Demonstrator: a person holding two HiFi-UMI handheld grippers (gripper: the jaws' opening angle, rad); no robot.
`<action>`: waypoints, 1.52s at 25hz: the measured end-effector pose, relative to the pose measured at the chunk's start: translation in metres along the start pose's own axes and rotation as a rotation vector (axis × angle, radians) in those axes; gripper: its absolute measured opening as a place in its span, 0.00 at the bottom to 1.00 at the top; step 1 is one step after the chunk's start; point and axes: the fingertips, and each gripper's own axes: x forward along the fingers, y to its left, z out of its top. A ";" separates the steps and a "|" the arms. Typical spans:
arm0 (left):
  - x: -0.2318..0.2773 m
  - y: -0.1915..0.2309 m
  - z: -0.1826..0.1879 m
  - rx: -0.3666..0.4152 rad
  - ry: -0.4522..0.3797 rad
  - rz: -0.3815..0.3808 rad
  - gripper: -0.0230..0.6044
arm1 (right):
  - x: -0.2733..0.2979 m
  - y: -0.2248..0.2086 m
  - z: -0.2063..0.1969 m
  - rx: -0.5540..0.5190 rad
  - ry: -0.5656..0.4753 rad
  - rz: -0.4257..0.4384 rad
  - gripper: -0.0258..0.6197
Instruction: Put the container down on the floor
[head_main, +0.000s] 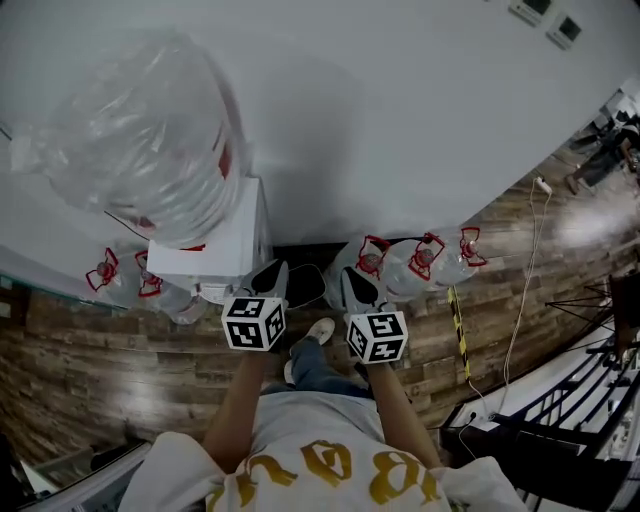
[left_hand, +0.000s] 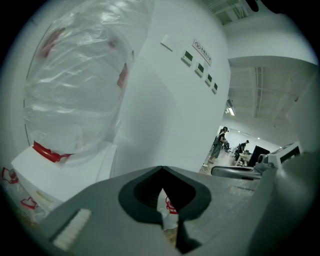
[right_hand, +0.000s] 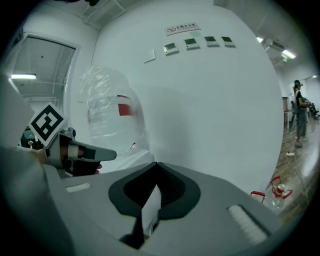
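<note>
White wall (head_main: 400, 120) carried a row of control panels (right_hand: 190, 41). White cable (head_main: 522, 300) and yellow-black striped strip (head_main: 458, 320) ran out from its base. Two people (left_hand: 219, 142) stood far back in the room.

the container (head_main: 150, 140) blurs under its plastic wrap, its neck sunk out of sight in the white dispenser (head_main: 218, 245), whose base hides behind the left tongs (head_main: 272, 272). the wall sign (right_hand: 181, 29) is probably lettering, too small to read.

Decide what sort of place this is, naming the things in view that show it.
Probably an office or shared workspace: a water dispenser carrying a plastic-wrapped bottle, spare water jugs on the wooden floor, and control panels on the white wall.
</note>
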 end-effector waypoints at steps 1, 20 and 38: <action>-0.001 0.002 0.003 0.000 -0.008 0.007 0.04 | -0.002 0.001 0.002 -0.001 -0.004 -0.003 0.09; -0.021 0.012 0.002 -0.022 -0.031 0.047 0.04 | -0.022 0.007 -0.001 0.035 -0.014 -0.019 0.09; -0.020 0.001 -0.002 0.006 -0.021 0.053 0.04 | -0.033 -0.010 -0.015 0.064 0.002 -0.047 0.09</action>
